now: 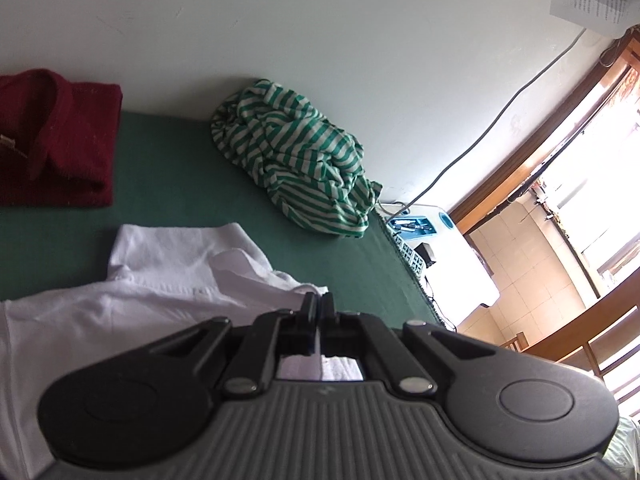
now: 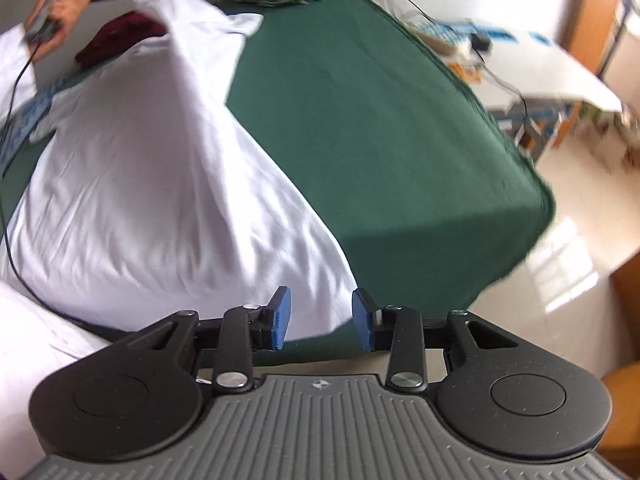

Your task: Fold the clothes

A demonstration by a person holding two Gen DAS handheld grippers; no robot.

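Note:
A white shirt lies on the green-covered table, its far end lifted up. My left gripper is shut on an edge of the white shirt, holding it above the table. In the right wrist view the left gripper shows at the top left, held in a hand. My right gripper is open with blue pads, and the shirt's near corner lies just beyond its fingers, not gripped.
A folded dark red garment lies at the far left of the table. A crumpled green-and-white striped garment sits by the wall. A white side table with cables and a basket stands past the table's right edge. A black cable hangs at the left.

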